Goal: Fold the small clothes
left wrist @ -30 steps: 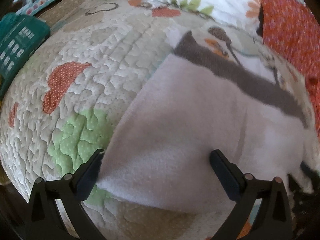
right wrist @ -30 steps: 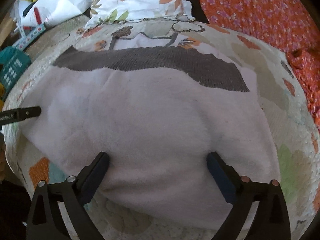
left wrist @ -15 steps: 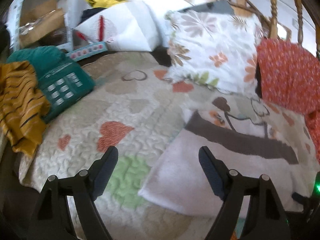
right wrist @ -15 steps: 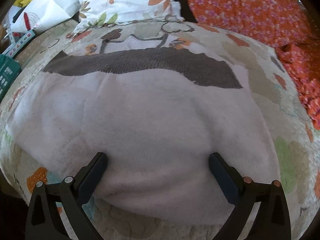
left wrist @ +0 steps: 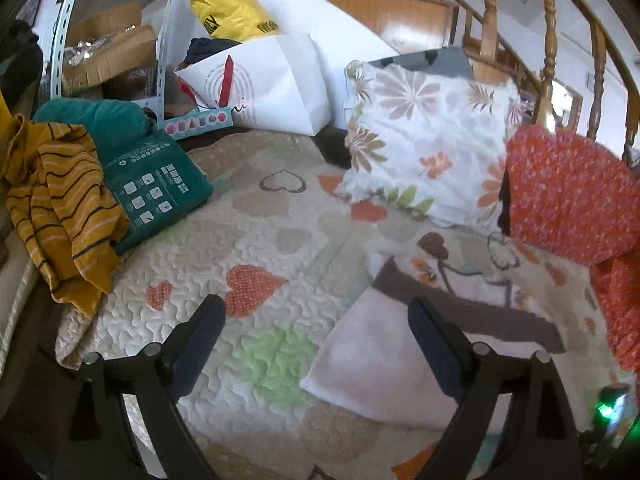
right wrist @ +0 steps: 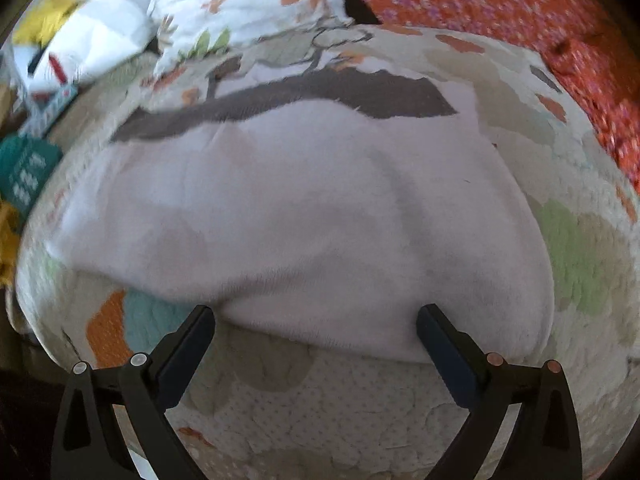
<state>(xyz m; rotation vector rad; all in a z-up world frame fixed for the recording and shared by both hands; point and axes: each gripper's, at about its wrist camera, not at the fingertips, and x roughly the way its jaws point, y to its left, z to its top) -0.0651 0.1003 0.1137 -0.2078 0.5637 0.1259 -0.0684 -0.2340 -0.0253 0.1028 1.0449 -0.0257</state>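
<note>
A white folded garment [right wrist: 304,216] with a grey-brown band [right wrist: 288,96] along its far edge lies flat on the heart-patterned quilt [left wrist: 256,248] of a bed, toward the bed's near edge. In the left wrist view the same garment [left wrist: 384,352] sits low and to the right, its near left corner just beside the right finger of the left gripper [left wrist: 316,320].

The left gripper's fingers are spread wide and have just been opening – nothing lies between them, only bare quilt with an orange heart and a green patch. The right gripper [right wrist: 316,324] hangs over the garment's near folded edge, its fingers [right wrist: 188,344] spread wide as well; the cloth's edge runs between the two tips, but they do not press on it.

Toward the far left corner of the bed a mustard striped garment [left wrist: 60,208] is draped over a teal package [left wrist: 156,188]. Behind them stand a white paper bag [left wrist: 272,84] and a yellow bag [left wrist: 232,12]. A floral pillow [left wrist: 424,144] leans at the far edge – beside it, to the right, is an orange flowered cloth [left wrist: 568,196]. The right wrist view is blurred toward its left side.
</note>
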